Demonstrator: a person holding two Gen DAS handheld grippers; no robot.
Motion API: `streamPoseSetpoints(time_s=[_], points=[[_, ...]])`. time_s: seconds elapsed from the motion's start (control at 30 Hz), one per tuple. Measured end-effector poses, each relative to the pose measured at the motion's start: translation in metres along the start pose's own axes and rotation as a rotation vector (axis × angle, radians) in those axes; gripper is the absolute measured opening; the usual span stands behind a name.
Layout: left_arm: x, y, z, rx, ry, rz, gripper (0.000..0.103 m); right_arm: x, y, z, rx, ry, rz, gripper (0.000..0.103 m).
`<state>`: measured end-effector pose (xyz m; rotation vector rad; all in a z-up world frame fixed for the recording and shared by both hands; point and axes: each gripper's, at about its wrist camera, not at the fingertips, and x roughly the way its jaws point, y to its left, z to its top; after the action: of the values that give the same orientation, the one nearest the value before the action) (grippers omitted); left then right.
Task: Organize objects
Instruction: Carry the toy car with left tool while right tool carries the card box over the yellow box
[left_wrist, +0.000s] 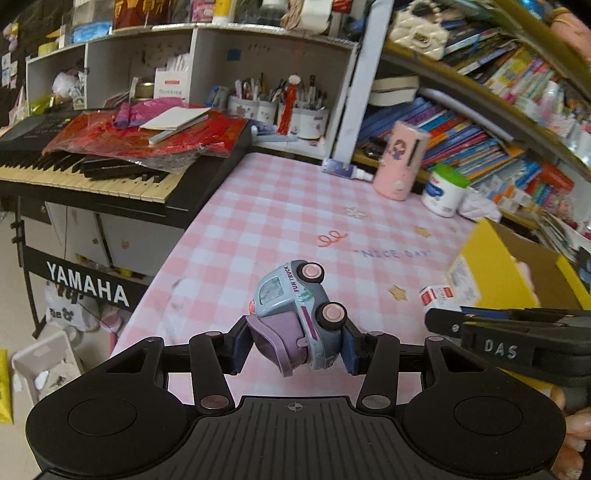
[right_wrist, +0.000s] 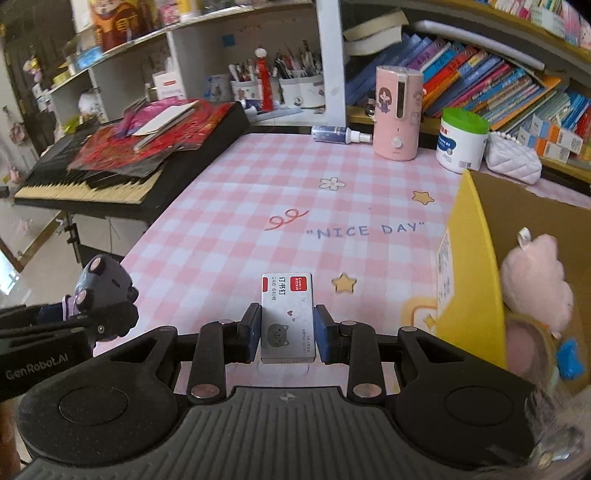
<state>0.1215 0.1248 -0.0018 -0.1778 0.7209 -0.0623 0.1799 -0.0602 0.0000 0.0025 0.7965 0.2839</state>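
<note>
Carrying two items toward the yellow box (right_wrist: 476, 258) at frame right.
Left gripper (left_wrist: 295, 345) clamps toy truck (left_wrist: 303, 314); right gripper (right_wrist: 287, 332) clamps staple box (right_wrist: 288, 317); I'd clear the rim before releasing either.

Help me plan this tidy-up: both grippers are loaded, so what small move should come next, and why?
Probably carry the right gripper a little to the right, over the open yellow box, and drop the staple box in. It is held clear of the checked tablecloth, the box sits close beside it and already holds a pink plush. The toy truck in the left gripper can follow.
</note>
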Motion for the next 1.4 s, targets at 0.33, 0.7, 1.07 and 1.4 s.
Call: streamPoseSetpoints(time_s=[0.33,0.7,1.07,1.4], points=[[-0.063,-0.001,-0.046,0.032,-0.013,-0.007,0.046,-0.056,0.022,-0.059,0.012,-0.016,0.014,0.028],[-0.106,-0.019,-0.092,0.100,0.007,-0.055,0.046,-0.111,0.030,-0.118,0.066,-0.034,-0.010,0.028],[-0.112,-0.059,-0.111,0.207,0.043,-0.158,0.046,-0.149,0.010,-0.161,0.141,-0.044,-0.094,0.028],[-0.104,-0.122,-0.121,0.339,0.074,-0.307,0.046,-0.182,-0.037,-0.192,0.262,-0.033,-0.234,0.028]])
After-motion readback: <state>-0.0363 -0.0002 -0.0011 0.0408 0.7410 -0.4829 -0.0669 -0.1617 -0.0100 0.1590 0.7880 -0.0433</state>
